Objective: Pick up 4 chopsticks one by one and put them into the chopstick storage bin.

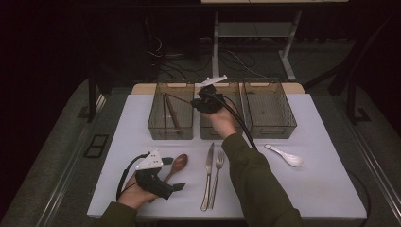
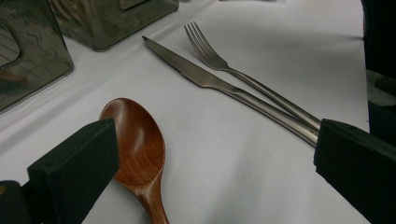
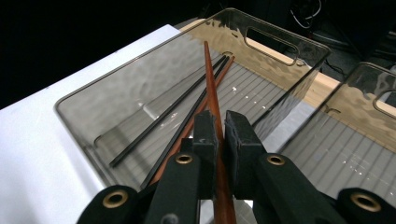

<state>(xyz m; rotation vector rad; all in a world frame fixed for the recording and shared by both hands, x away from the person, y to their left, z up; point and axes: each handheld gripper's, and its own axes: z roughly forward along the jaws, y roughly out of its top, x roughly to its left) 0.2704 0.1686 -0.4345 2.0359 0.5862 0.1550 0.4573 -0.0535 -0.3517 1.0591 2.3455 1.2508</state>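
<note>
My right gripper [image 1: 198, 101] [image 3: 221, 128] is shut on a brown wooden chopstick [image 1: 179, 98] [image 3: 211, 88]. It holds the stick over the left clear bin [image 1: 156, 127] [image 3: 84, 116], tip slanting into it. A few black and brown chopsticks [image 1: 171, 116] [image 3: 177, 109] lie in that bin. My left gripper [image 1: 174, 173] [image 2: 215, 163] rests low at the table's front left, jaws open. A wooden spoon [image 1: 178, 163] [image 2: 137, 144] lies on the table, its bowl just inside the left jaw. Nothing is gripped there.
A steel knife [image 1: 208, 170] [image 2: 205, 79] and fork [image 1: 218, 172] [image 2: 224, 63] lie side by side at the front middle. A white ceramic spoon [image 1: 287, 156] lies to the right. The middle bin [image 1: 208, 130] and the right bin [image 1: 270, 111] stand at the back.
</note>
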